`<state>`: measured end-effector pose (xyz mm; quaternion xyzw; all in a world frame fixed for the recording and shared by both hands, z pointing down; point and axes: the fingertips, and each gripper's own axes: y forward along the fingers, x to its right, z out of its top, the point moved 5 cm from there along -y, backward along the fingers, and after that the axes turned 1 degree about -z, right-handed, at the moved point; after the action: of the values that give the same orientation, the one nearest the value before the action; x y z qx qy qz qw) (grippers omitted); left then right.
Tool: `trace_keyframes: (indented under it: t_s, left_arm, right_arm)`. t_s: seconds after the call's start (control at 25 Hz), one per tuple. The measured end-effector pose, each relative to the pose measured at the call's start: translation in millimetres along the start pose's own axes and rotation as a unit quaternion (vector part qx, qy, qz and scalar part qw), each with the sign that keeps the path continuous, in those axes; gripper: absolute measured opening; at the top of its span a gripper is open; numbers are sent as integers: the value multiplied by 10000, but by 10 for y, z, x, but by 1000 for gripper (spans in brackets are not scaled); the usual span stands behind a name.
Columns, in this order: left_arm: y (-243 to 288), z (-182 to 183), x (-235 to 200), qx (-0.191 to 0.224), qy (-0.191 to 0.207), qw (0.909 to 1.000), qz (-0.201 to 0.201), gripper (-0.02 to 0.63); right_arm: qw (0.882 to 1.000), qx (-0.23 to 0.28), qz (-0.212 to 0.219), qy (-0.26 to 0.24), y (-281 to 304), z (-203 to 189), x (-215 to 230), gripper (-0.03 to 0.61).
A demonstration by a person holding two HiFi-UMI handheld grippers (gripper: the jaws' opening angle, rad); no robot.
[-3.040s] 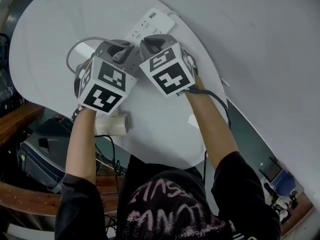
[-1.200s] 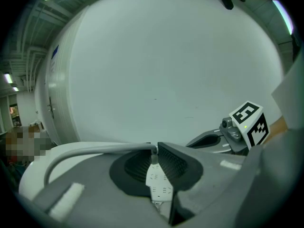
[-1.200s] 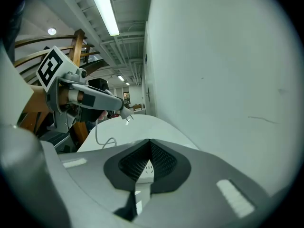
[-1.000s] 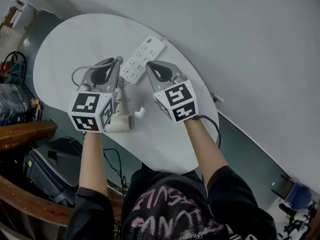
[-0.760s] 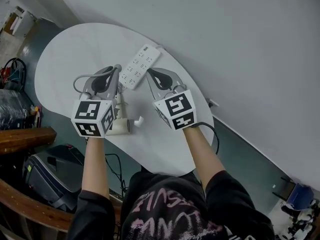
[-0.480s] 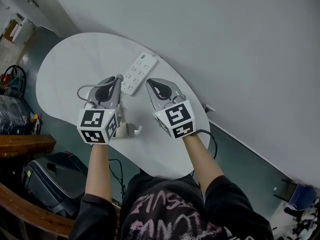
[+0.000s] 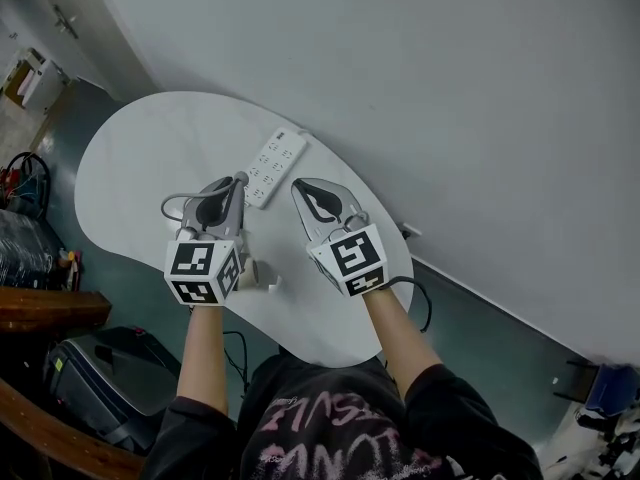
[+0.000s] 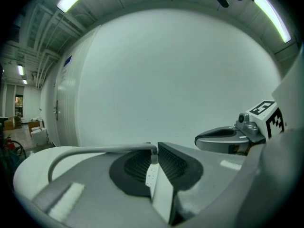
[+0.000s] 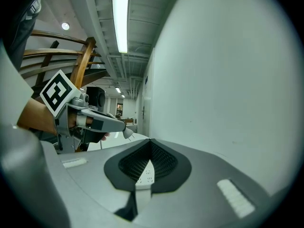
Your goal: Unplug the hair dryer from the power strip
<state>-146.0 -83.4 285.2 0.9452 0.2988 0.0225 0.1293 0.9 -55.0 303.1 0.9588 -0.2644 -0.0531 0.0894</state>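
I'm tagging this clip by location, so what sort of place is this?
Probably a lab or workshop in an institutional building: a white table pushed against a bare wall, a fluorescent tube light on a ribbed ceiling, and dark equipment crowded beside the table.

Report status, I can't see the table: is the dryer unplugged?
Left gripper shut on cord, clear of power strip. Right gripper shut, empty. Hair dryer lies on the table. Nothing in the way.

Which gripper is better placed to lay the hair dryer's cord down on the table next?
Left, probably. The left gripper is already shut on the cord at its tips, beside the power strip. The right gripper is shut and holds nothing, so it would first have to take the cord over.
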Motion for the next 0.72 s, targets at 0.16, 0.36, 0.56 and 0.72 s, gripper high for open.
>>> trace_keyframes:
  t_s: [0.16,0.36,0.56,0.72]
  left_arm:
    - [-45,20,9,84,25,10000,-45,54]
    - [-120,95,19,199,70,9997,-121,54]
    - [-184,187,17,347,160,9992,-150,54]
    - [-232,244,11,438,150,9988,-144,54]
  right_arm:
    - [9999,87,-93,-112,-45,85,-55,12]
    - [9995,170,-258,-72,-108,179,-86,11]
    - [9989,281,-386,-37,-148,296,-58,11]
    - [9982,361,-481,-61,-196,380,-10,11]
